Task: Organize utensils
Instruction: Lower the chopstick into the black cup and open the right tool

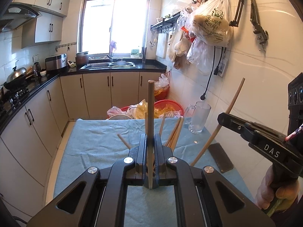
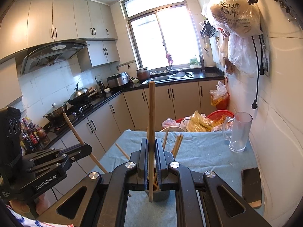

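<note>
Chopsticks are the job: two are held, one per gripper, above a blue cloth on a table. Left gripper has its jaws nearly closed, pinching one chopstick upright through its middle. Right gripper is likewise almost shut on a second chopstick, also upright, w/ its lower tip hanging over a small grey cup that sits close in front, partly hidden by the gripper. More chopsticks poke up from behind the jaws, prob. standing in that cup, fanned and leaning right. Count: 2 held; at least 4 or 5 loose ones, exact no. can't be told since the grippers cover them. Also 1 grey cup, 1 glass mug far right on the cloth, 1 dark phone near right edge, 2 grippers. Risks, as judgement: the sticks are thin, smooth and pinched at one point only, so either could swivel or slip if the squeeze eases. The cup looks light and already crowded; a stick lowered off-centre could catch the leaning ones or the rim, tip the cup and scatter the lot. Both grippers are close together, so one may knock the other's stick when they move in. The mug stands near the table edge and could be bumped by a wide swing.
</note>
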`<act>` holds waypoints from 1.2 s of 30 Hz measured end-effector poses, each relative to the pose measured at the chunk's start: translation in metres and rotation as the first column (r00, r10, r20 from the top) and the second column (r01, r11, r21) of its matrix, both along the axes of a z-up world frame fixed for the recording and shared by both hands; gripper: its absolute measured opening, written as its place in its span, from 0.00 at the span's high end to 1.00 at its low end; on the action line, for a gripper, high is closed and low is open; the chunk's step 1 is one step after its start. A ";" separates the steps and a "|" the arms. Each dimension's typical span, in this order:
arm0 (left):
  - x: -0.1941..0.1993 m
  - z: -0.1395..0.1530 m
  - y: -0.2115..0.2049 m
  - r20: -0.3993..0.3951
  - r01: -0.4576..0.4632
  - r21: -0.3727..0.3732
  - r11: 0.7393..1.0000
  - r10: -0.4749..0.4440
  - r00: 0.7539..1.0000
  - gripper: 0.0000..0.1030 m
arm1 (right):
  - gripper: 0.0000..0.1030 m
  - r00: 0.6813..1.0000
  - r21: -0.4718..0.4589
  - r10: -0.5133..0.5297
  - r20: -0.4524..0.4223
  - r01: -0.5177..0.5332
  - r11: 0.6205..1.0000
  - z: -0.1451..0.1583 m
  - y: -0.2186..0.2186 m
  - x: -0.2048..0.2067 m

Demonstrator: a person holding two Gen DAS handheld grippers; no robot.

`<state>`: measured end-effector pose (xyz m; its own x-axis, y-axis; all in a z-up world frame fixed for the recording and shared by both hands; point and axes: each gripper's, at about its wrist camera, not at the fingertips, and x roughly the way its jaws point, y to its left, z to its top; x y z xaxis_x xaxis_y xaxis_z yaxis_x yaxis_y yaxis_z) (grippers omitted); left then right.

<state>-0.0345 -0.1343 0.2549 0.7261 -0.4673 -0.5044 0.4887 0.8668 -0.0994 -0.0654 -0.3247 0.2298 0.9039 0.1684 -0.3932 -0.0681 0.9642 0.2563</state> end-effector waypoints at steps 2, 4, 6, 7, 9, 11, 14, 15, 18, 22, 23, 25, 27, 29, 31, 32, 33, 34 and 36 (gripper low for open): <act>0.006 0.002 -0.001 -0.002 0.003 -0.019 1.000 -0.003 1.000 0.94 | 0.92 1.000 0.008 -0.005 0.005 0.005 1.000 0.002 -0.002 0.007; 0.014 0.004 -0.001 -0.004 0.000 -0.037 0.999 0.000 1.000 0.94 | 0.92 1.000 0.015 -0.008 0.010 0.008 1.000 0.004 -0.004 0.014; 0.023 0.004 -0.002 -0.017 0.002 -0.056 0.998 -0.003 1.000 0.94 | 0.92 1.000 0.015 -0.012 0.012 0.012 1.000 0.004 -0.004 0.020; 0.028 0.004 -0.003 -0.027 0.005 -0.068 0.998 -0.006 1.000 0.94 | 0.92 1.000 0.016 -0.013 0.012 0.013 1.000 0.004 -0.005 0.023; 0.035 0.003 -0.004 -0.043 0.006 -0.085 0.996 -0.009 0.999 0.94 | 0.92 1.000 0.024 -0.015 0.011 0.015 1.000 0.002 -0.007 0.029; 0.043 0.001 -0.006 -0.056 0.003 -0.091 0.996 -0.008 0.998 0.94 | 0.92 1.000 0.032 -0.015 0.005 0.015 0.999 -0.001 -0.009 0.035; 0.051 -0.005 -0.011 -0.066 -0.002 -0.085 0.996 -0.004 0.998 0.94 | 0.92 1.000 0.033 -0.016 -0.009 0.017 0.999 -0.007 -0.011 0.044; 0.054 -0.009 -0.014 -0.069 -0.006 -0.079 0.997 0.000 0.998 0.94 | 0.92 1.000 0.029 -0.018 -0.015 0.019 0.999 -0.010 -0.011 0.046; 0.061 -0.022 -0.020 -0.078 -0.016 -0.054 0.998 0.012 0.997 0.94 | 0.92 0.999 0.010 -0.028 -0.030 0.028 1.000 -0.022 -0.010 0.054; 0.071 -0.041 -0.024 -0.114 -0.024 -0.040 0.999 0.019 0.993 0.94 | 0.92 0.998 0.021 -0.034 -0.061 0.035 0.999 -0.039 -0.014 0.064; 0.073 -0.043 -0.024 -0.119 -0.025 -0.040 0.999 0.020 0.993 0.94 | 0.92 0.997 0.025 -0.034 -0.067 0.036 0.999 -0.042 -0.015 0.065; 0.075 -0.048 -0.024 -0.127 -0.028 -0.041 0.999 0.023 0.992 0.94 | 0.92 0.996 0.033 -0.034 -0.078 0.037 0.999 -0.048 -0.017 0.068; 0.077 -0.051 -0.024 -0.129 -0.033 -0.042 0.999 0.027 0.991 0.94 | 0.92 0.996 0.038 -0.033 -0.085 0.036 0.999 -0.051 -0.018 0.070; 0.077 -0.053 -0.023 -0.130 -0.034 -0.043 0.998 0.028 0.991 0.94 | 0.92 0.995 0.041 -0.029 -0.090 0.033 0.999 -0.054 -0.018 0.071; 0.077 -0.056 -0.023 -0.129 -0.036 -0.037 0.999 0.031 0.991 0.94 | 0.92 0.995 0.044 -0.023 -0.100 0.028 0.999 -0.059 -0.017 0.072; 0.077 -0.057 -0.024 -0.127 -0.038 -0.032 0.999 0.034 0.991 0.94 | 0.92 0.994 0.046 -0.020 -0.105 0.025 0.999 -0.061 -0.016 0.073; 0.077 -0.060 -0.025 -0.125 -0.040 -0.024 0.999 0.037 0.991 0.94 | 0.92 0.993 0.049 -0.015 -0.113 0.021 0.999 -0.065 -0.015 0.074; 0.076 -0.061 -0.026 -0.124 -0.041 -0.018 0.999 0.038 0.992 0.94 | 0.92 0.993 0.051 -0.011 -0.121 0.018 0.999 -0.069 -0.013 0.075; 0.074 -0.066 -0.028 -0.122 -0.039 -0.007 0.999 0.038 0.992 0.94 | 0.92 0.991 0.055 -0.005 -0.135 0.013 0.998 -0.076 -0.011 0.077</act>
<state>0.0398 -0.1623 0.1892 0.6770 -0.4451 -0.5862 0.4384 0.8836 -0.1645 0.0117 -0.3355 0.1542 0.8450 0.1853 -0.5016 -0.0206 0.9486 0.3158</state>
